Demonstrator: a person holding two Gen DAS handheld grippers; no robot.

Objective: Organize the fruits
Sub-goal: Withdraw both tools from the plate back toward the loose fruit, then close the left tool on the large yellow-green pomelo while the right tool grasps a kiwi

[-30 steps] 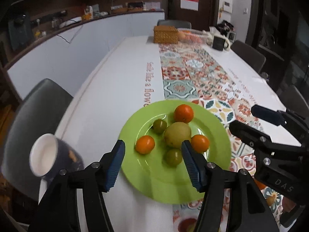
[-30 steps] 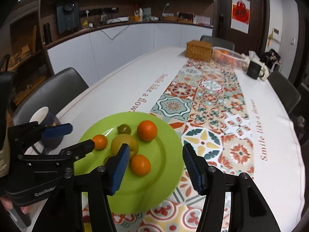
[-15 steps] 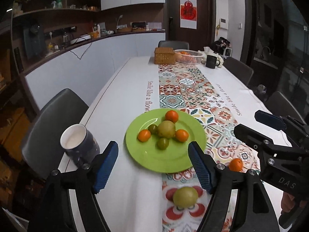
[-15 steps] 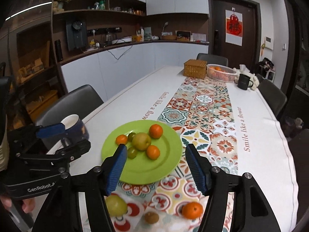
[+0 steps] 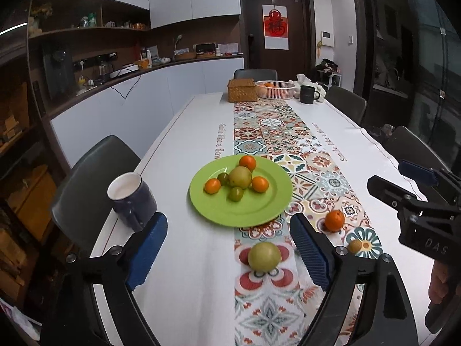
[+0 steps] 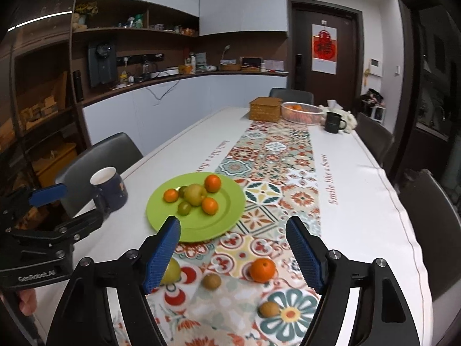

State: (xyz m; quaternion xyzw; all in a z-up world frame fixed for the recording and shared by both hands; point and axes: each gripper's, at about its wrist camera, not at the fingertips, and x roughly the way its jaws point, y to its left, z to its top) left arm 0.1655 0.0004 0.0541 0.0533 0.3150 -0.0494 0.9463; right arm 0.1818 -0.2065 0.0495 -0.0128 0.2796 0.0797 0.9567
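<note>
A green plate (image 5: 259, 212) (image 6: 227, 201) on the table holds a yellow-green pear (image 5: 240, 177), three oranges and two small green fruits. On the patterned runner in front of the plate lie a loose pear (image 5: 264, 256) (image 6: 172, 271), an orange (image 5: 334, 220) (image 6: 262, 270) and small brown fruits (image 6: 211, 281) (image 6: 269, 309) (image 5: 355, 245). My left gripper (image 5: 227, 245) is open and empty, above the table near the loose pear. My right gripper (image 6: 233, 248) is open and empty, above the loose fruits.
A dark blue mug (image 5: 132, 199) (image 6: 110, 189) stands left of the plate near the table edge. At the far end stand a wicker box (image 5: 242, 90), a white fruit basket (image 5: 275, 88) and a black mug (image 5: 308, 94). Grey chairs (image 5: 98, 173) surround the table.
Both grippers have pulled back and up from the plate. The plate looks smaller, and the loose fruits on the runner have come into view. Both stay open.
</note>
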